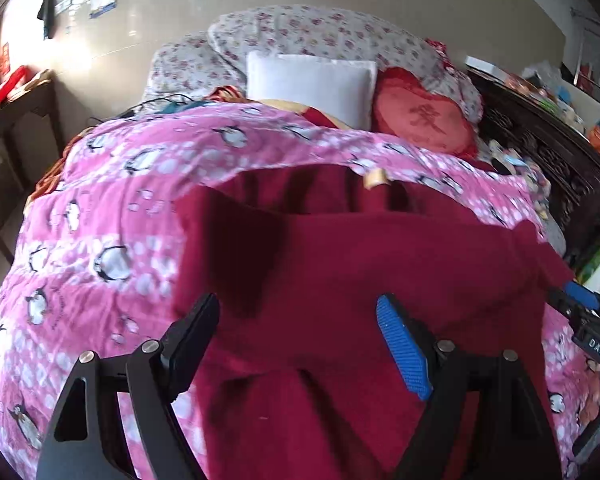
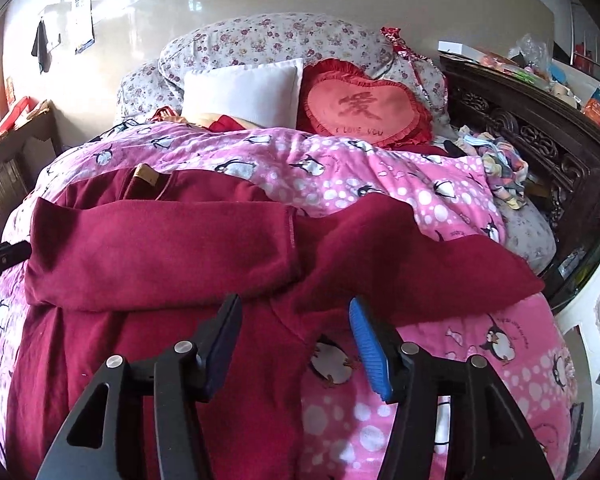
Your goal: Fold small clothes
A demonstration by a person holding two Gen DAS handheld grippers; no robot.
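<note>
Across the pink penguin quilt (image 2: 440, 200) on the bed lies the dark red garment (image 2: 180, 248), one sleeve folded over its body, collar toward twelve o'clock. Both the left tool (image 1: 300, 344) and right tool (image 2: 296, 340) stand wide apart above it, holding nothing. Soft, limp fleece-like cloth, probably light; it will sag and drag, so pinch a doubled hem or sleeve edge at four o'clock.

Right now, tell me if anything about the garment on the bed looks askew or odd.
The dark red garment lies spread on the pink penguin quilt, with one sleeve folded across its chest. The other sleeve trails out crooked toward the bed's right edge, unfolded. Both the left gripper and right gripper are open, holding nothing.
</note>
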